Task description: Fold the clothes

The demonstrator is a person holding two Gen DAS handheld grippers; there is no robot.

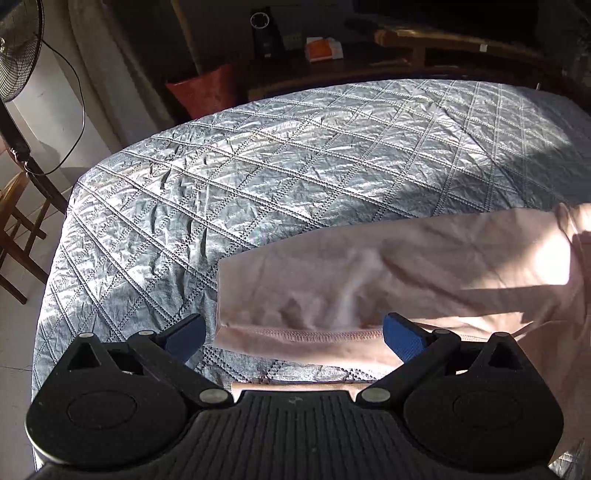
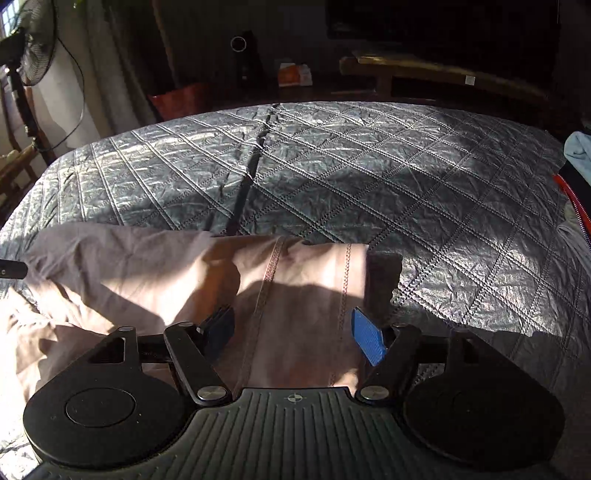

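A pale pink garment (image 1: pixel 406 273) lies on the grey quilted bedspread (image 1: pixel 258 166), its stitched hem (image 1: pixel 306 338) turned toward me. My left gripper (image 1: pixel 295 338) hangs open just above that hem, with its blue pads (image 1: pixel 404 341) wide apart and not pressing the cloth. In the right wrist view the same garment (image 2: pixel 155 273) shows a folded end with two seam lines (image 2: pixel 271 266). The right gripper (image 2: pixel 295 334) stands open over that end, and cloth lies under the gap between its pads (image 2: pixel 367 339). A dark tip of the other tool (image 2: pixel 13 268) shows at the left edge.
A crease (image 2: pixel 255 162) runs down the bedspread (image 2: pixel 424 192). Other clothes (image 2: pixel 578 151) are piled at the bed's right edge. Beyond the bed stand a red bin (image 1: pixel 207 88), a dark speaker (image 1: pixel 262 33) and a wooden bench (image 1: pixel 436 40). A fan (image 1: pixel 18 51) and wooden chair (image 1: pixel 18 229) are on the left.
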